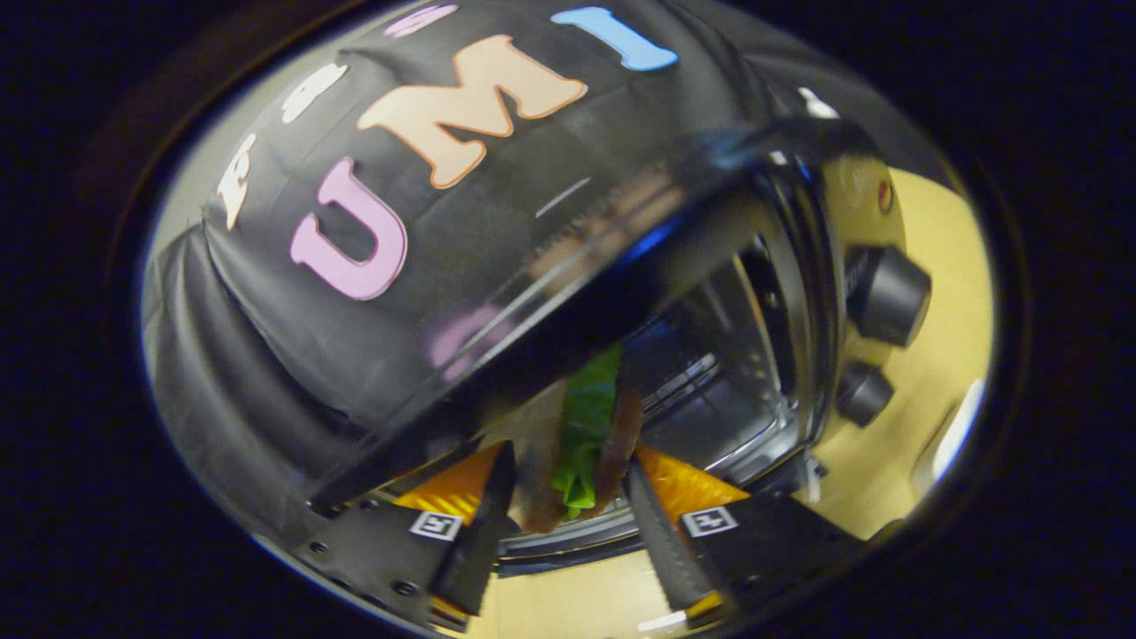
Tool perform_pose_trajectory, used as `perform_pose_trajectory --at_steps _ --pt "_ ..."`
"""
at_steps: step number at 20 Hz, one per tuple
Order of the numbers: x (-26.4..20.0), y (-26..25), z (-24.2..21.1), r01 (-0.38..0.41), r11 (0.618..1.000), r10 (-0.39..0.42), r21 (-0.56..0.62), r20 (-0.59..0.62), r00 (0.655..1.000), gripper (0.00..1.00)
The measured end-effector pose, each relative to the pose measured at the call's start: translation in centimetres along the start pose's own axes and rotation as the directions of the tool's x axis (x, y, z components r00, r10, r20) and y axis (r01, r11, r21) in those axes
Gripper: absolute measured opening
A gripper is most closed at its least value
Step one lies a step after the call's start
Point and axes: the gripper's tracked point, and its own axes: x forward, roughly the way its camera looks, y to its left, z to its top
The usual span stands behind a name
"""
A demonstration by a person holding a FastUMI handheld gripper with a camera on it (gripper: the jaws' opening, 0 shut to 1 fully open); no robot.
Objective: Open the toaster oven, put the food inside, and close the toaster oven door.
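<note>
A: Starting on the left, the booth's black cloth wall (266,355) hangs in folds behind everything. In front of it tilts the dark glass door (568,293) of the black toaster oven (803,266), swung away from the opening, with blurred reflections across the pane.

B: And in the middle?

A: The gripper (572,497), view heavily tilted. Its two fingers (484,524) stand either side of the food, a sandwich-like piece with brown bread slices and a green lettuce leaf (586,426). Both fingers press against it, one per side, so the gripper is clamped on the food, not spread wide.

B: Where's the food relative to the oven?

A: Held between the fingers right at the mouth of the oven, just beneath the door's lower edge, reaching towards the cavity. Beyond it the metal wire rack (683,382) shows inside.

B: Whether it's touching the rack?

A: Can't tell, too blurred.

B: Further right?

A: The oven's front frame, then two round black knobs (887,295), one above the other, on a cream-yellow control panel (932,355). A small red dot (885,196) sits above the upper knob.
</note>
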Motion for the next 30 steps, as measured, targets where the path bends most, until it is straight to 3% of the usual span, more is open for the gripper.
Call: perform_pose_trajectory --at_steps 3,12,17,21,26,30 --pt "-1.5 -1.6 0.9 0.081 0.981 -0.082 -0.175 0.006 0.997 0.99" --pt "-12.3 -3.0 -1.5 0.015 0.96 -0.049 -0.278 -0.114 0.992 1.0" --pt "-17.6 -4.7 -6.7 -0.014 0.967 -0.062 -0.255 -0.29 0.955 1.0" --pt "-19.5 -6.6 -10.5 -0.013 0.965 -0.094 -0.261 -0.391 0.916 1.0" --pt "-18.1 -9.8 -13.3 0.007 0.944 -0.162 -0.329 -0.447 0.88 0.99" --pt "-16.8 -10.4 -13.8 -0.001 0.93 -0.18 -0.368 -0.458 0.87 0.99"
